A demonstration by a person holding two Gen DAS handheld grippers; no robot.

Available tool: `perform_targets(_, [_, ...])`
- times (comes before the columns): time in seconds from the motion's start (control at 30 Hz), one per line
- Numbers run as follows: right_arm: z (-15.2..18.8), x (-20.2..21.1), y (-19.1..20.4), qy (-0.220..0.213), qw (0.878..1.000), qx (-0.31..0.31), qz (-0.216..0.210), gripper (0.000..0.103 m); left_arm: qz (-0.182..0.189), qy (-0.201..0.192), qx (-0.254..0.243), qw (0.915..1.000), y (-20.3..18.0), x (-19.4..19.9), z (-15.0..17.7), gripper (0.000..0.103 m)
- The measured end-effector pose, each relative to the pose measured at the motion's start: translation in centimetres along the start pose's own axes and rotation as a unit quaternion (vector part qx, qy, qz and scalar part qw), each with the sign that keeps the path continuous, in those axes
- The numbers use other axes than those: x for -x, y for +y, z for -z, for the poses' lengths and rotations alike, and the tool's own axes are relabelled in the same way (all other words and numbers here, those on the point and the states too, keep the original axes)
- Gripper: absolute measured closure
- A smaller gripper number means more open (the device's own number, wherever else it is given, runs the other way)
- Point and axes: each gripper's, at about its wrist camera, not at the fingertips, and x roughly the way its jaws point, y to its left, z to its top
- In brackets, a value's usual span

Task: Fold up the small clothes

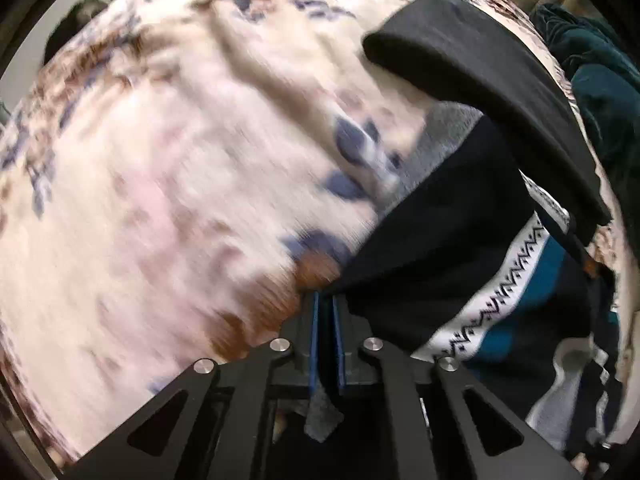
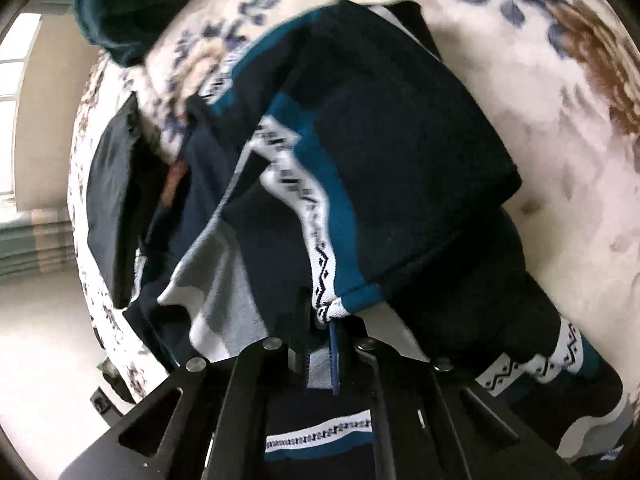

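My left hand-held gripper (image 1: 325,300) has its blue pads together on a navy corner of the sweater (image 1: 440,240), with a scrap of its grey lining poking out behind the fingers. From there the garment stretches up and to the right. My right hand-held gripper (image 2: 320,316) is clamped on the hem where the white patterned band meets the teal stripe, and the cloth drapes away above it. I can make out a small brown tag (image 2: 173,184) on the garment, but no writing on it is readable. The sweater is navy with a teal stripe, a white zigzag band and a grey inside. It lies on a cream floral blanket (image 1: 180,168). Beyond it sits a dark teal cloth (image 2: 116,8).
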Motion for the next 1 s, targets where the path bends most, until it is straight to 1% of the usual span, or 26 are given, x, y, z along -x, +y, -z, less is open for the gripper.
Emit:
perform_targets(0.07, [0.6, 1.0, 0.7, 0.005, 1.0, 0.008, -0.016, 0.096, -0.015, -0.008, 0.008, 0.9998, 1.2, 0.2, -0.9, 0.101])
perform_targets(0.1, [0.9, 1.3, 1.0, 0.011, 1.0, 0.015, -0.021, 0.096, -0.015, -0.008, 0.016, 0.9997, 2.0, 0.3, -1.4, 0.101])
perform_targets(0.13, [1.0, 1.4, 1.3, 0.014, 1.0, 0.025, -0.014, 0.096, -0.002, -0.003, 0.028, 0.9996, 2.7, 0.4, -1.8, 0.101])
perform_targets(0.17, [1.0, 1.2, 1.3, 0.017, 0.999, 0.035, 0.003, 0.096, 0.009, 0.004, 0.034, 0.9994, 3.1, 0.4, -2.2, 0.1])
perform_targets(0.2, [0.9, 0.7, 0.9, 0.025, 0.999, 0.037, 0.015, 0.096, 0.012, 0.011, 0.032, 0.9993, 3.1, 0.7, -2.4, 0.1])
perform_targets(0.23, [0.7, -0.1, 0.3, 0.044, 0.998, 0.03, 0.02, 0.095, 0.011, 0.013, 0.025, 0.9995, 3.1, 1.0, -2.6, 0.099])
perform_targets(0.3, [0.3, -0.8, -1.4, 0.088, 0.996, 0.005, 0.021, 0.088, 0.012, 0.013, 0.0, 0.9998, 1.8, 2.0, -2.4, 0.098])
perform_targets(0.33, [0.3, -0.5, -1.7, 0.093, 0.996, 0.0, 0.016, 0.085, 0.013, 0.008, -0.019, 0.9997, 0.9, 2.6, -2.1, 0.097])
perform_targets(0.37, [0.3, 0.3, -2.0, 0.09, 0.996, 0.001, 0.012, 0.077, 0.004, 0.001, -0.038, 0.9993, -0.3, 3.0, -2.1, 0.09])
perform_targets(0.4, [0.4, 1.6, -2.1, 0.078, 0.997, 0.01, 0.013, 0.071, -0.012, -0.007, -0.061, 0.998, -1.4, 3.5, -1.7, 0.079])
perform_targets(0.43, [0.4, 2.9, -2.3, 0.063, 0.998, 0.014, 0.015, 0.062, -0.02, -0.013, -0.078, 0.9967, -2.4, 3.7, -1.3, 0.043])
perform_targets(0.47, [0.4, 4.0, -2.3, 0.046, 0.999, 0.017, 0.018, 0.06, -0.022, -0.022, -0.093, 0.9952, -3.4, 4.0, -1.0, 0.009])
perform_targets(0.5, [0.1, 5.3, -2.5, 0.028, 0.999, 0.025, 0.021, 0.06, -0.022, -0.031, -0.105, 0.9937, -4.2, 4.2, -0.6, 0.004])
perform_targets(0.57, [-0.7, 6.4, -2.5, 0.004, 0.998, 0.046, 0.04, 0.06, -0.025, -0.037, -0.117, 0.9922, -5.1, 4.1, 0.4, 0.004])
perform_targets(0.67, [-2.7, 6.0, -2.1, -0.015, 0.994, 0.08, 0.078, 0.06, -0.035, -0.033, -0.129, 0.9904, -6.2, 2.7, 0.8, 0.004])
perform_targets(0.7, [-3.5, 5.4, -2.1, -0.017, 0.991, 0.087, 0.095, 0.06, -0.038, -0.029, -0.133, 0.9899, -6.5, 1.8, 0.8, 0.004])
perform_targets(0.73, [-4.1, 4.8, -2.1, -0.022, 0.988, 0.092, 0.122, 0.061, -0.047, -0.022, -0.138, 0.989, -6.9, 0.9, 1.0, 0.004])
perform_targets(0.77, [-4.6, 4.2, -2.3, -0.023, 0.985, 0.097, 0.144, 0.064, -0.056, -0.011, -0.144, 0.9879, -7.5, 0.1, 1.4, 0.004])
perform_targets(0.8, [-5.2, 3.1, -3.0, -0.01, 0.981, 0.096, 0.166, 0.064, -0.057, 0.004, -0.151, 0.9869, -7.4, -1.2, 1.2, 0.004])
perform_targets(0.83, [-5.4, 2.3, -3.6, 0.007, 0.981, 0.087, 0.171, 0.064, -0.052, 0.012, -0.151, 0.9872, -7.1, -2.1, 0.8, 0.0])
perform_targets(0.9, [-5.8, 1.9, -4.4, 0.028, 0.984, 0.072, 0.161, 0.064, -0.035, 0.015, -0.145, 0.9887, -6.5, -2.5, 0.0, 0.0])
perform_targets(0.93, [-5.9, 2.2, -4.3, 0.027, 0.984, 0.07, 0.159, 0.064, -0.033, 0.011, -0.145, 0.9888, -6.3, -2.0, -0.5, 0.0])
perform_targets(1.0, [-6.0, 3.3, -4.1, 0.032, 0.986, 0.063, 0.153, 0.059, -0.031, -0.012, -0.14, 0.9895, -6.1, -0.2, -1.0, 0.0])
